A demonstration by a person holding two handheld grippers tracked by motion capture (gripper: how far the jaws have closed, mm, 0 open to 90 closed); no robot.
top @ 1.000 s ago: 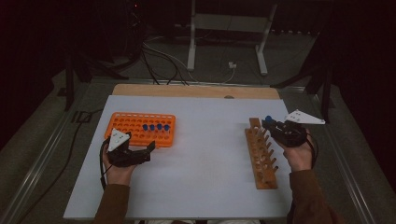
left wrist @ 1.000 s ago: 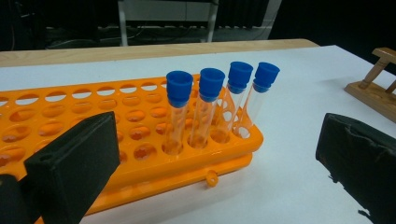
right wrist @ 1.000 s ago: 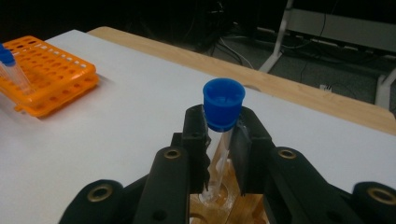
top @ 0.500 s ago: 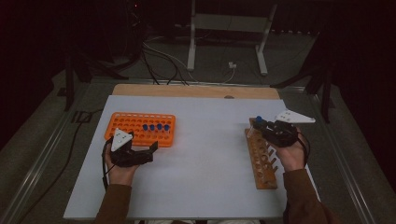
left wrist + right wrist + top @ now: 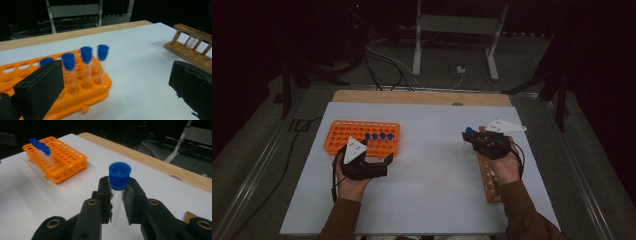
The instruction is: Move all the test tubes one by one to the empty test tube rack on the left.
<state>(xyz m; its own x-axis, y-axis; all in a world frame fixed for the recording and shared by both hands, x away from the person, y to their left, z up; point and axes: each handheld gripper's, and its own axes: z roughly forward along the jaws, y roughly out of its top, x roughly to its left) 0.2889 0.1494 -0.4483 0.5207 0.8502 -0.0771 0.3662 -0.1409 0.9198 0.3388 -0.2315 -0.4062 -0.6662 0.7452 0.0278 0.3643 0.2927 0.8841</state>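
My right gripper [image 5: 470,136] is shut on a clear test tube with a blue cap [image 5: 468,131], held upright just left of the wooden rack [image 5: 490,176]. In the right gripper view the pads [image 5: 105,192] pinch the tube [image 5: 119,176] just below its cap, above the white table. My left gripper [image 5: 381,161] stands open in front of the orange rack [image 5: 343,136], near its right end. In the left gripper view the wide jaws hold nothing, and several blue-capped tubes [image 5: 86,53] stand in the orange rack [image 5: 15,75] just ahead.
The white table top [image 5: 432,185] lies between the two racks. A bare wooden strip [image 5: 422,97] runs along its far edge. The wooden rack [image 5: 190,47] has several empty holes. Cables and a metal stand [image 5: 417,45] are on the floor behind.
My right gripper has carried the tube leftward, off the wooden rack and over the white table. My left gripper has shifted a little to the right along the orange rack's front.
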